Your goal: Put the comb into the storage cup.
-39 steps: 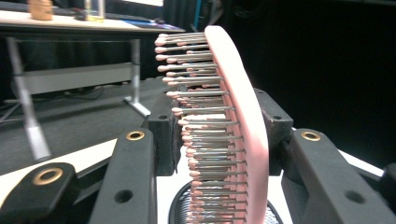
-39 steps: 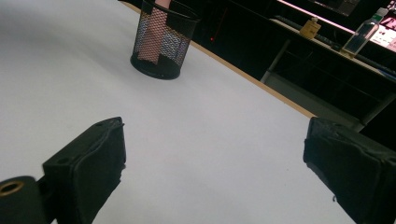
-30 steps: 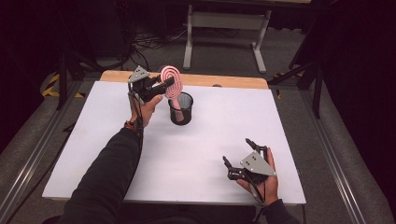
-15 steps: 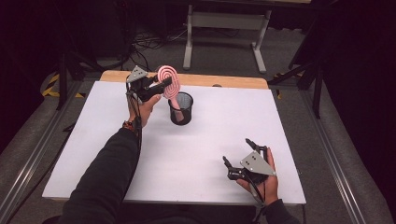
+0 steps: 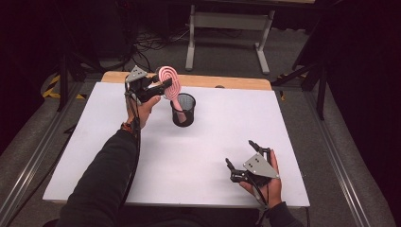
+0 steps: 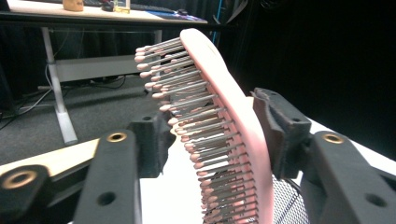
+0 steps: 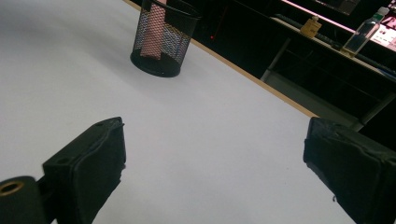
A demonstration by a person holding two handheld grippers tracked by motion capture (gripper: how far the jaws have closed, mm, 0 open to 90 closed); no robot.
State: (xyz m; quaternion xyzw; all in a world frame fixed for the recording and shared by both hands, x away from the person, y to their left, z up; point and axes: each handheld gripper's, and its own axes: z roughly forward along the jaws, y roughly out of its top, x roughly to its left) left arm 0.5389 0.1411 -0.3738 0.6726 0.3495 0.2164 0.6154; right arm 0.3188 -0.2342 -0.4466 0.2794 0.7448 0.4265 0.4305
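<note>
Hairbrush (image 5: 169, 81), pink, with metal bristles: it is standing handle-down in the black mesh cup (image 5: 183, 110), head leaning out over the rim toward the left gripper (image 5: 158, 85). The cup is sitting on the white tabletop (image 5: 198, 156), toward the far side.

Left gripper: we are letting go here. Its jaws have just been opening, and in the left gripper view the brush head (image 6: 219, 116) is sitting between them, with the bristle-side pad (image 6: 154, 140) standing clear of the bristle tips and the other pad close against the smooth back; whether that one is touching we cannot tell.

Handling note: we are judging that the release goes best if we are spreading the jaws well clear on both sides before drawing the hand straight back, so no bristle is snagging a pad and tipping the light cup.

Right gripper (image 5: 243, 158): spread wide, holding nothing, resting near the front right of the tabletop, well apart from the cup (image 7: 161, 39).
</note>
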